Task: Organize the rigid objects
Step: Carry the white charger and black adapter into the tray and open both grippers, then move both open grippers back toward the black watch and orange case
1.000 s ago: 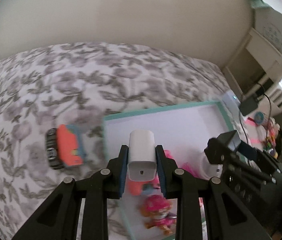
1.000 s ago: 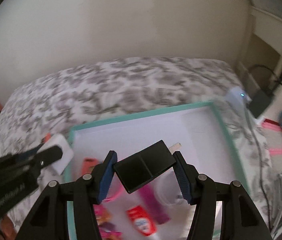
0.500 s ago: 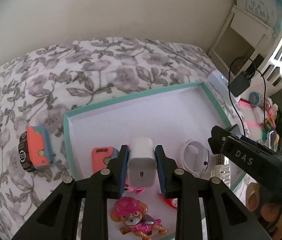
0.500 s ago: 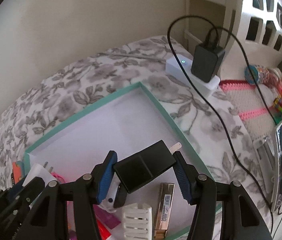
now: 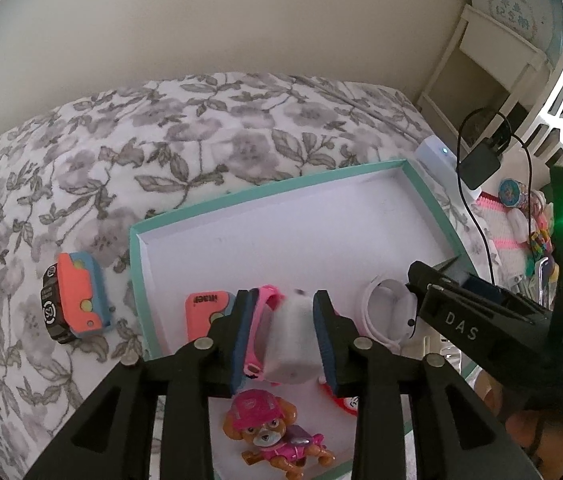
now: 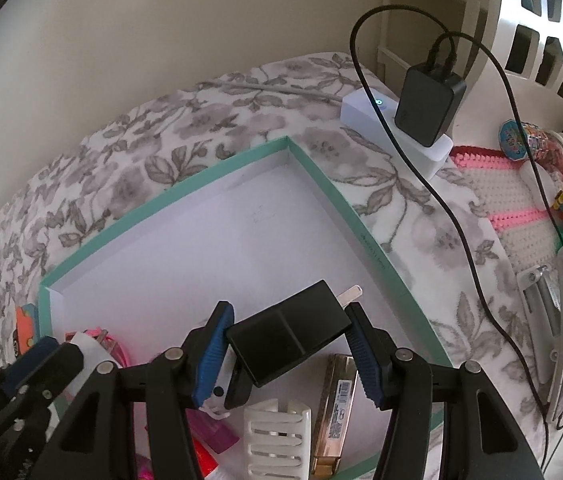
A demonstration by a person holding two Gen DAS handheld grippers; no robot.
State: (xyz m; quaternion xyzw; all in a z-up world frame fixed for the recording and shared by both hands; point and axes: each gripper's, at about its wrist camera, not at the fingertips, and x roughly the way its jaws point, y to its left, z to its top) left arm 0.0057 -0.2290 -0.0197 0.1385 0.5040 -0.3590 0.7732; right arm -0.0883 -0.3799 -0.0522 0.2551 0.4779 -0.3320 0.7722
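While the left claw [image 5: 283,330] opens around the blurred white charger [image 5: 291,340] above the teal-rimmed box [image 5: 265,192], the right claw [image 6: 287,354] clamps the black adapter [image 6: 287,338] near the box's right edge; the far half lies bare.

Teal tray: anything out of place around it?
Yes. An orange-and-blue toy lies on the floral bedspread left of the teal tray, apart from its rim, while the other small items sit inside. Nothing looks spilled or damaged.
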